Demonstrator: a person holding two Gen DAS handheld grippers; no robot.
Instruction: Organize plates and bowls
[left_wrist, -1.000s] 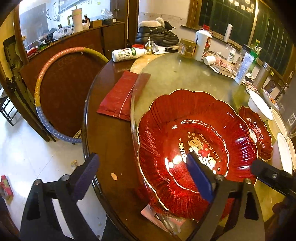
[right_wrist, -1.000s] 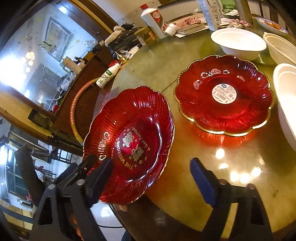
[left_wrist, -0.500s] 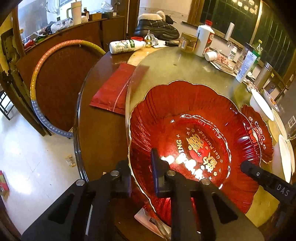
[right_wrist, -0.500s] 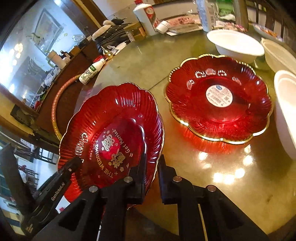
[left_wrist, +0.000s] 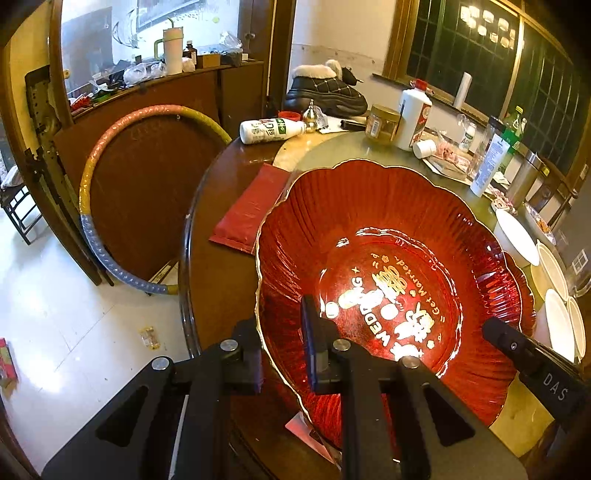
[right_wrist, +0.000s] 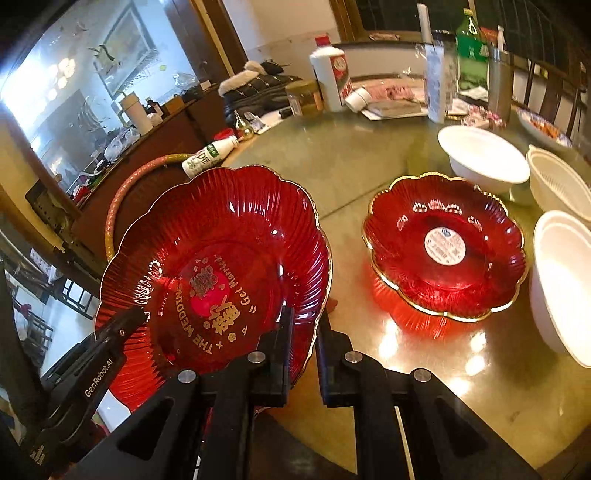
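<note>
Both hand-held grippers, left (left_wrist: 282, 354) and right (right_wrist: 301, 345), clamped on opposite rims of red plate (right_wrist: 221, 266), likely for stacking onto second plate (right_wrist: 445, 243).

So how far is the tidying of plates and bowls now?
Nothing looks stacked yet. In hand: both tongs, left and right, are shut on the rim of the wedding plate. Left: the second red plate lies alone on the table, and the white bowls stand apart.
</note>
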